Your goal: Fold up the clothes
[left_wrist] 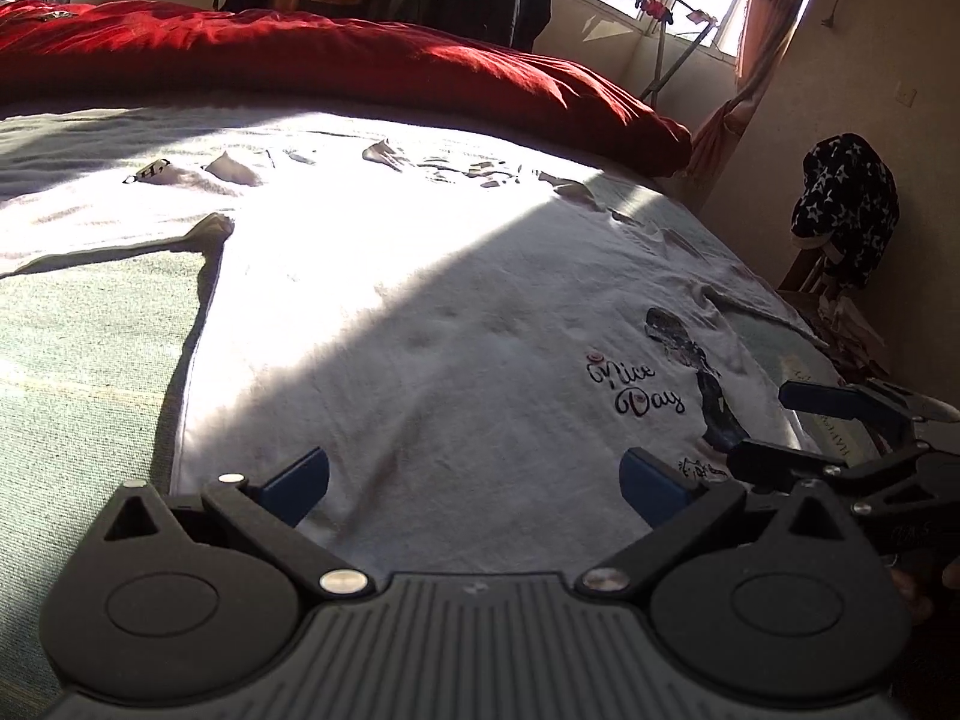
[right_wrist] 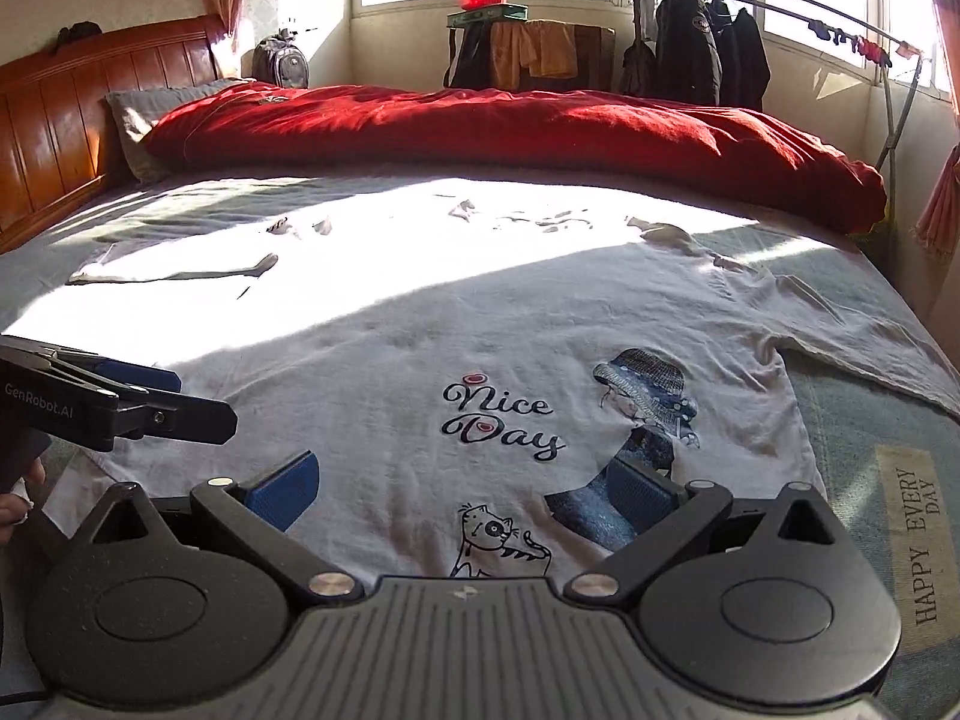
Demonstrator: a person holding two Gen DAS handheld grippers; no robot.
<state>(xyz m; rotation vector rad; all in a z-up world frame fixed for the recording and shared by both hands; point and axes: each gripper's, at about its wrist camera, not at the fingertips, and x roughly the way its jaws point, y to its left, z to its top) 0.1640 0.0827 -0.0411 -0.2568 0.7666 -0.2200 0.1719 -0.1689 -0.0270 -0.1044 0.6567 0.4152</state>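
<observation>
Your left gripper (left_wrist: 474, 483) sits nearest, its blue pads spread wide apart with nothing between them, poised over the near hem of the white T-shirt (left_wrist: 420, 312) toward its left side. Your right gripper (right_wrist: 465, 489) is beside it, over the hem toward the right, and its pads likewise stand wide apart and empty; whether either one touches the cloth cannot be told. Each gripper shows at the edge of the other's view, so the two are close together. The T-shirt lies spread flat, front up, on the pale green bedsheet (right_wrist: 852, 420), hem near you and collar far. Just past your right gripper you can see a cartoon cat print (right_wrist: 495, 540), then the "Nice Day" lettering (right_wrist: 501, 420) and a figure in a blue hat (right_wrist: 645, 396) to its right. A "HAPPY EVERY DAY" label (right_wrist: 918, 540) sits on the sheet to the near right of the shirt. Farther on, sunlight falls across the shirt's upper half and sleeves. Beyond the collar a red duvet (right_wrist: 510, 132) lies rolled across the bed, with the wooden headboard (right_wrist: 78, 108) at far left. At the far side, dark jackets hang on a clothes rack (right_wrist: 798, 3) under the windows.
</observation>
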